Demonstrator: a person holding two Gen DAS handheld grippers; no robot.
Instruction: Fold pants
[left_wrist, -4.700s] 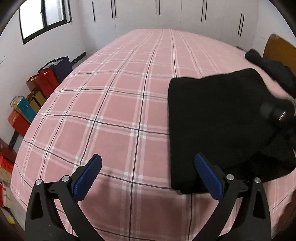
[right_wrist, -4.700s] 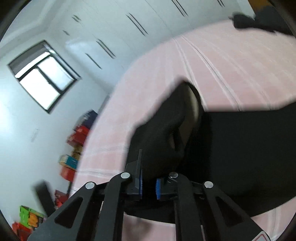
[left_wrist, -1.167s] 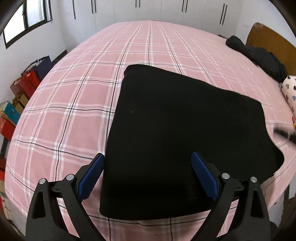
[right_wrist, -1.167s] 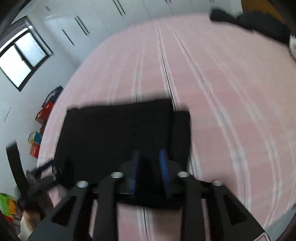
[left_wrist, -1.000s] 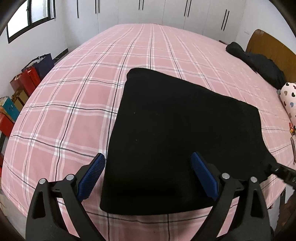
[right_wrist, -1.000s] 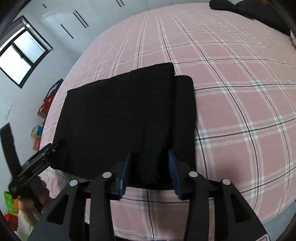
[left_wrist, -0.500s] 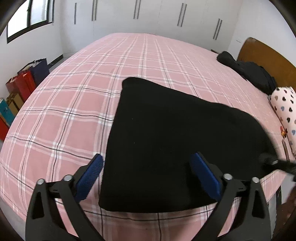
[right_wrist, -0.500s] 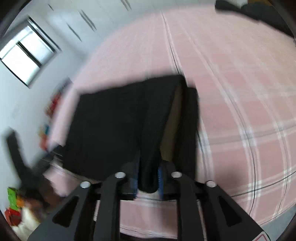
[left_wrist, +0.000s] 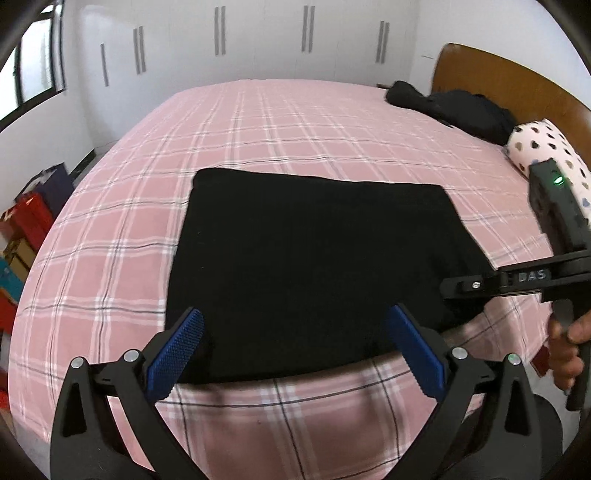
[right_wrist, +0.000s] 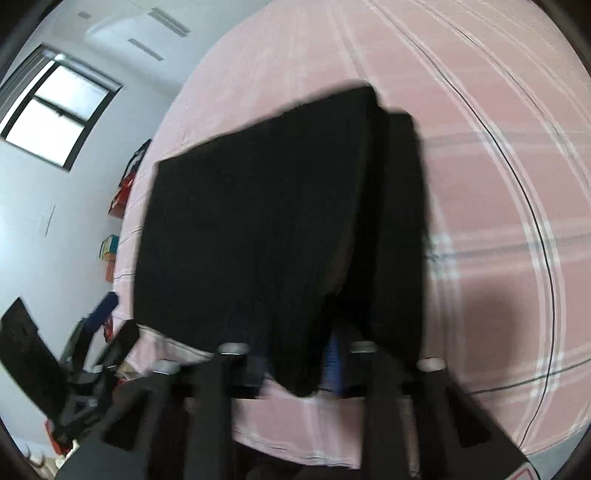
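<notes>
The black pants (left_wrist: 306, 258) lie folded in a flat rectangle on the pink plaid bed (left_wrist: 295, 122). My left gripper (left_wrist: 295, 350) is open and empty, hovering over the pants' near edge. My right gripper (right_wrist: 297, 363) is shut on the near right corner of the pants (right_wrist: 258, 229) and lifts the top layer, so a gap shows above the layer beneath. The right gripper also shows in the left wrist view (left_wrist: 461, 288) at the pants' right edge. The right wrist view is blurred.
A dark garment (left_wrist: 450, 107) and a heart-print pillow (left_wrist: 546, 147) lie by the wooden headboard (left_wrist: 509, 88). White wardrobes (left_wrist: 258, 40) stand behind the bed. Coloured boxes and bags (left_wrist: 22, 229) sit on the floor at left.
My right gripper closed on the pants' corner and has raised the top layer. My left gripper stayed open and tilted up a little over the near edge.
</notes>
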